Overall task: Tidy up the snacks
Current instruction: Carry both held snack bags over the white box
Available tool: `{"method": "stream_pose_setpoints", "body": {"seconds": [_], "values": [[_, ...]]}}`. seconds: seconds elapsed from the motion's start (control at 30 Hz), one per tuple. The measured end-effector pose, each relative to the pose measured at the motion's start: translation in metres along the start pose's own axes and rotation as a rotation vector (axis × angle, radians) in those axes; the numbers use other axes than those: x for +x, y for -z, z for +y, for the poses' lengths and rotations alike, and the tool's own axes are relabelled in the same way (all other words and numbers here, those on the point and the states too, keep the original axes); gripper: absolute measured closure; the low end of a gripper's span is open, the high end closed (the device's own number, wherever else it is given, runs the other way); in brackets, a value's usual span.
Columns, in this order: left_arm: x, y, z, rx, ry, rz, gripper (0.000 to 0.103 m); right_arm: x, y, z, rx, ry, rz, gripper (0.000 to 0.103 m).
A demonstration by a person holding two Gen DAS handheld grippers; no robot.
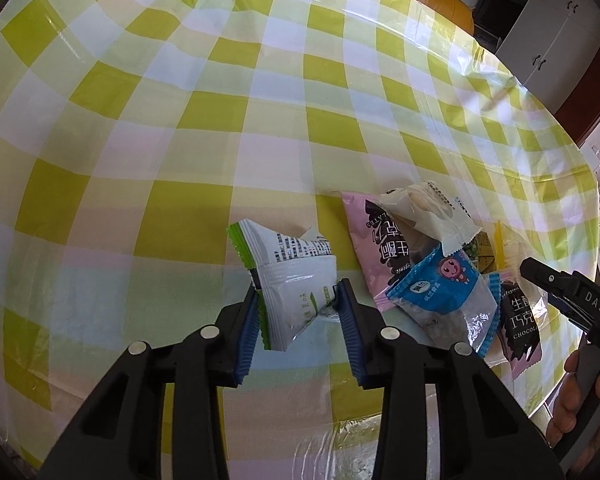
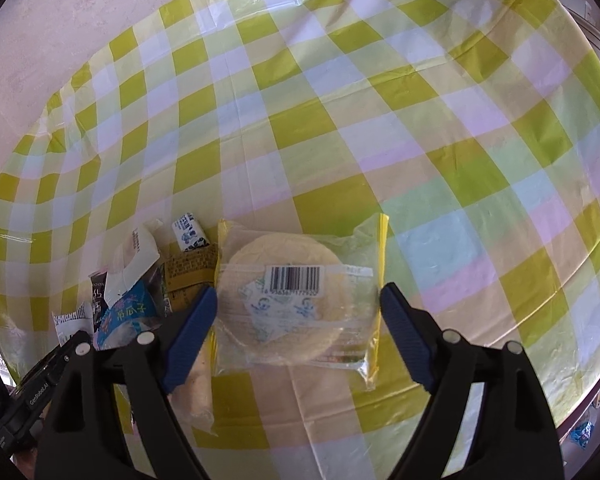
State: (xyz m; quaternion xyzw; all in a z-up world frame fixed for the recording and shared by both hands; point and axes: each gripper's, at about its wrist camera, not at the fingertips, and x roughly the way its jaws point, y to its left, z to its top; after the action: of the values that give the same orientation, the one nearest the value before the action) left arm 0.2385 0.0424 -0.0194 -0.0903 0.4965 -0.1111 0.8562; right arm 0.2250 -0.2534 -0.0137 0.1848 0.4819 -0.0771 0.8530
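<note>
Worktop (image 1: 220,80): green-checked plastic cover.
Left gripper (image 1: 298,312): fingers pinching white-green sachet (image 1: 296,280); light, crinkly.
Right gripper (image 2: 298,320): fingers wide, straddling round biscuit pack (image 2: 296,292), twelve o'clock; brittle, slick, grip the edges.

The pile of snack packets (image 1: 440,264) overlaps itself, so the pink chocolate packet (image 1: 370,248) shows only in part beneath the white wrapper (image 1: 428,212) and the blue one (image 1: 436,288). Right of the pile, a hand (image 1: 580,400) is cut off by the picture's edge.
</note>
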Motion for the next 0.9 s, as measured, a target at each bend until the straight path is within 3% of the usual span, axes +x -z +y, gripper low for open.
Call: {"method": "stream_pose_setpoints", "body": {"seconds": [0.27,0.5,0.73,0.9], "values": [[0.000,0.002,-0.006,0.030,0.003,0.003,0.071,0.018,-0.004,0.013,-0.069,0.091,0.029,0.010],[-0.003,0.003,-0.005,0.025,0.021,-0.005,0.073,0.025,-0.002,0.017,-0.092,0.105,0.024,0.010],[-0.011,0.003,-0.002,0.006,0.045,-0.038,0.073,0.021,0.002,0.021,-0.122,0.096,0.000,0.029],[-0.014,0.002,-0.002,-0.005,0.051,-0.048,0.073,0.016,0.003,0.019,-0.118,0.089,-0.009,0.033]]}}
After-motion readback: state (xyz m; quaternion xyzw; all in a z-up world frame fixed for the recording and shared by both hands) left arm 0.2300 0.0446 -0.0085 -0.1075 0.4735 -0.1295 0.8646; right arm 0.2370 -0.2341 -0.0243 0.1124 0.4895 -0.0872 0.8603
